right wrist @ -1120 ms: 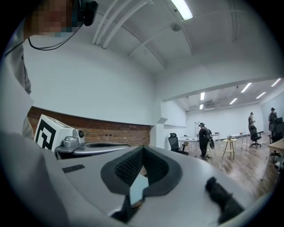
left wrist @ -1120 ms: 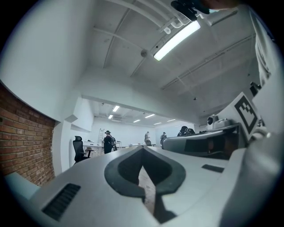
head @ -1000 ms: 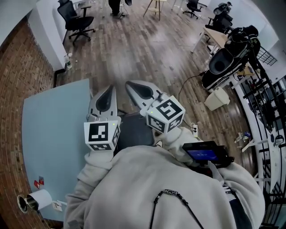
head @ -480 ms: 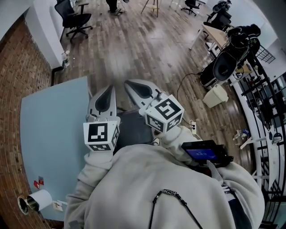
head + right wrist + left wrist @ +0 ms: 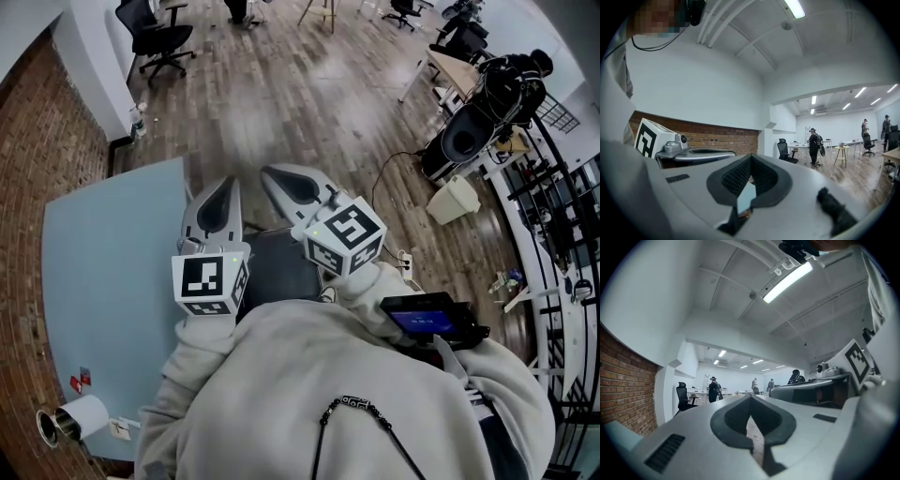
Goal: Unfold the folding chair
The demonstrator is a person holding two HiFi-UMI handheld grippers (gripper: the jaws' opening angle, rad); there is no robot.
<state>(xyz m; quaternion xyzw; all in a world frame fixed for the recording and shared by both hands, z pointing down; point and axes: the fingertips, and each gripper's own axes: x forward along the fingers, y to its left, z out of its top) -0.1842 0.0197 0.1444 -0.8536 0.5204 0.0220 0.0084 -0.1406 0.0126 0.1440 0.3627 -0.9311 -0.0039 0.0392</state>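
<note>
- Grey hoodie (image 5: pixel 309 394) hides everything nearest the person.
- Pale blue table (image 5: pixel 103 272) lies left of the left jaws.
- Folding chair (image 5: pixel 279 272): only a dark slab shows, beneath and behind both jaw pairs.
- Left gripper (image 5: pixel 228 186) and right gripper (image 5: pixel 274 175): jaws closed together, holding nothing.

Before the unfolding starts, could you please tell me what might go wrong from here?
The left gripper and right gripper both have their jaws shut and empty above the dark flat panel, probably the folded chair. Unless they open first, they may only push it. The light blue table stands close beside it, so a swinging chair part might strike it.
</note>
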